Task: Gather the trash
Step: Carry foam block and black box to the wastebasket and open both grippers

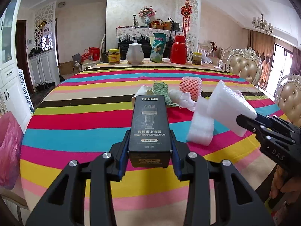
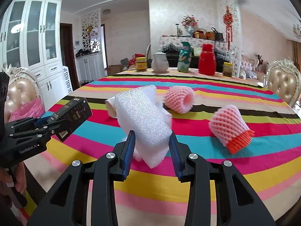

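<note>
Trash is sitting in both of your grippers and on the round table with the bright striped cloth (image 1: 79, 120). Your left gripper (image 1: 149, 151) is squeezing a tall black cardboard box (image 1: 148, 124) between its blue pads, and the box is pointing up and away from you. Your right gripper (image 2: 152, 146) is pinching a white foam sheet folded into a thick block (image 2: 143, 116), and the foam is sticking up above the cloth. Another white foam piece (image 1: 201, 126) is lying on the table just beside it. Farther back, crumpled white paper (image 1: 185, 98) and a green crinkly wrapper (image 1: 161, 90) are lying close together. A pink foam fruit net (image 2: 178, 98) is resting near the middle of the table. A second pink net with an orange edge (image 2: 230, 128) is lying off to the right, well apart from your grippers. A pink plastic bag (image 1: 9, 146) is hanging at the left edge of the table.
</note>
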A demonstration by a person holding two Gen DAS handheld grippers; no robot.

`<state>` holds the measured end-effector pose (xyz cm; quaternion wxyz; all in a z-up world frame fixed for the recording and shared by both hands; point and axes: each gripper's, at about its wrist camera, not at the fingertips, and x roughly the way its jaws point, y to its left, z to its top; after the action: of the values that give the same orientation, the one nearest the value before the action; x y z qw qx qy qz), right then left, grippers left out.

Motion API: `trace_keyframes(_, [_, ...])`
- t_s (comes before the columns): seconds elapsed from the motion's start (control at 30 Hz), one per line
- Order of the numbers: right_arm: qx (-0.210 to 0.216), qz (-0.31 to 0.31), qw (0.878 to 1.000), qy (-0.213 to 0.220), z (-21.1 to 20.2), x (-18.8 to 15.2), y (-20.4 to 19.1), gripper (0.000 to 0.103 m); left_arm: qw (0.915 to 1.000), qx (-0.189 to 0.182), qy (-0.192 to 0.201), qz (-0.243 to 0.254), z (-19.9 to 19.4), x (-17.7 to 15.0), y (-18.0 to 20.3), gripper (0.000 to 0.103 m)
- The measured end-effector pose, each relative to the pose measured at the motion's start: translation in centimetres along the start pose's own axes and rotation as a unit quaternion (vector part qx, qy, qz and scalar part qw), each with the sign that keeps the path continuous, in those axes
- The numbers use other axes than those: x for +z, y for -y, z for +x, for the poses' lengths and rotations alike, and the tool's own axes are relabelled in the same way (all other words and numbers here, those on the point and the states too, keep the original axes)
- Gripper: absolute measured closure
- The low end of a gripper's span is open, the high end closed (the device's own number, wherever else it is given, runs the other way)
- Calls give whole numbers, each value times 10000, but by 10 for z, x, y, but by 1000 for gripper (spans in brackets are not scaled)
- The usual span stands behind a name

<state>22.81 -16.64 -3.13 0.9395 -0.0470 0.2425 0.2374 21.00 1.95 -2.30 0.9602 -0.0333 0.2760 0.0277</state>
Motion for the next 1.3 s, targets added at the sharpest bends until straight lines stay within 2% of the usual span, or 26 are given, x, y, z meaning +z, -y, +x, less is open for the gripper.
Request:
trace_keyframes(0.23, [145,-259,9995,-134,5,2,-27,67,9999,36,113,-13,-12,0,-8,65])
trace_keyframes(0.6, [380,-456,9982,-42,9,19,-66,67,9991,265,297,-126,-34,-3,-37,65])
trace_keyframes(1.1, [1008,-735,9922,-13,35,42,-157,67,9948,713,477,-547,-80,-16,-117,65])
trace_keyframes(1.3, [1400,-850,9865,32,43,51,-203,67,9901,1035,582,-755,-106,-21,-159,65])
